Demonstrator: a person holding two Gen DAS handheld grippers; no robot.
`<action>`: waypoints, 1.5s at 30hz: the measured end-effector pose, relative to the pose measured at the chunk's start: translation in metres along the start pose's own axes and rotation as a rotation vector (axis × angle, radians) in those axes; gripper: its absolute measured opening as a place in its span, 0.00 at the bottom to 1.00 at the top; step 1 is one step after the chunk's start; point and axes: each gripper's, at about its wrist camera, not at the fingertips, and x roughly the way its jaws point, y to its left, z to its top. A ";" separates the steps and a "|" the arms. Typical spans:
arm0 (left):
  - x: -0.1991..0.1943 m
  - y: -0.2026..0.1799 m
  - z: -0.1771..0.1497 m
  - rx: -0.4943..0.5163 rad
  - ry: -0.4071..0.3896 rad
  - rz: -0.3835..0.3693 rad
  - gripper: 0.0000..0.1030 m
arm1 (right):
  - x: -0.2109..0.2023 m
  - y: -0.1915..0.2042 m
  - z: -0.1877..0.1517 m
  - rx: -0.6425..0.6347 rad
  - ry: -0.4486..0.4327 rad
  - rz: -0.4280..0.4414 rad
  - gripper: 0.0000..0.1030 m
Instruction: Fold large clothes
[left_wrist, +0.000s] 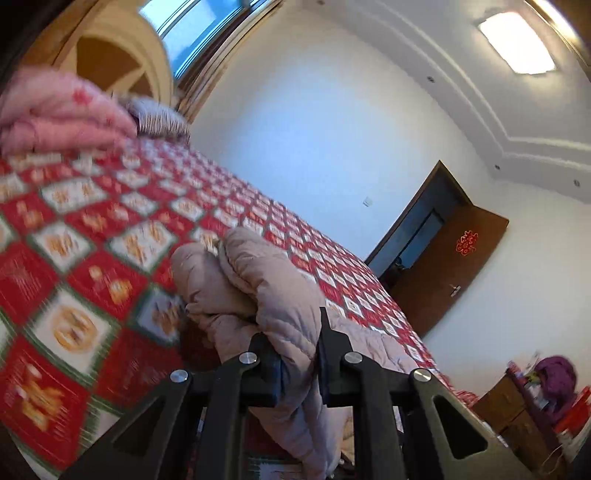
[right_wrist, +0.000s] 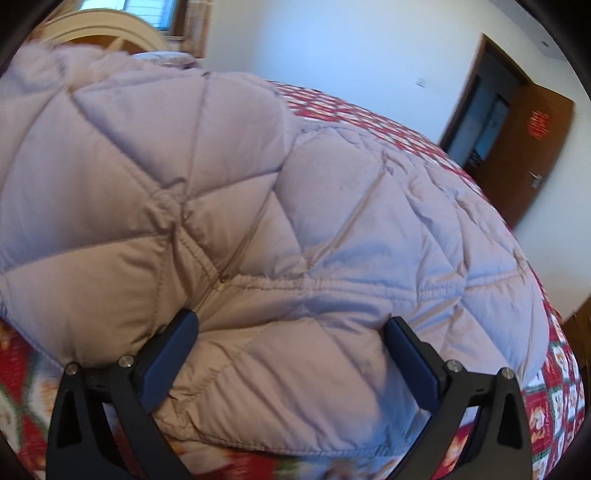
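Observation:
A pale mauve quilted puffer jacket (left_wrist: 266, 288) lies bunched on the bed, and in the left wrist view a fold of it rises between the black fingers. My left gripper (left_wrist: 295, 332) is shut on that fold, lifted a little off the bedspread. In the right wrist view the jacket (right_wrist: 258, 184) fills most of the picture, spread wide with its diamond stitching showing. My right gripper (right_wrist: 291, 325) stands open and wide over the jacket's near edge, a puffy panel bulging between its fingers (right_wrist: 177, 343).
The red and white patterned bedspread (left_wrist: 110, 221) covers the bed. A pink folded quilt (left_wrist: 55, 110) lies by the cream headboard (left_wrist: 122, 55). A brown door (left_wrist: 461, 266) stands open at the far wall. A wooden cabinet (left_wrist: 517, 406) with a purple bundle (left_wrist: 557, 376) is beside the bed.

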 end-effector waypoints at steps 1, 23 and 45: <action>-0.003 -0.003 0.005 0.019 -0.008 0.003 0.13 | -0.003 0.004 0.001 -0.016 -0.004 0.020 1.00; 0.166 -0.301 -0.122 0.737 0.278 -0.337 0.13 | -0.069 -0.313 -0.084 0.488 -0.001 -0.262 1.00; 0.103 -0.352 -0.191 1.149 0.138 -0.320 0.91 | -0.065 -0.368 -0.139 0.607 0.087 -0.313 0.97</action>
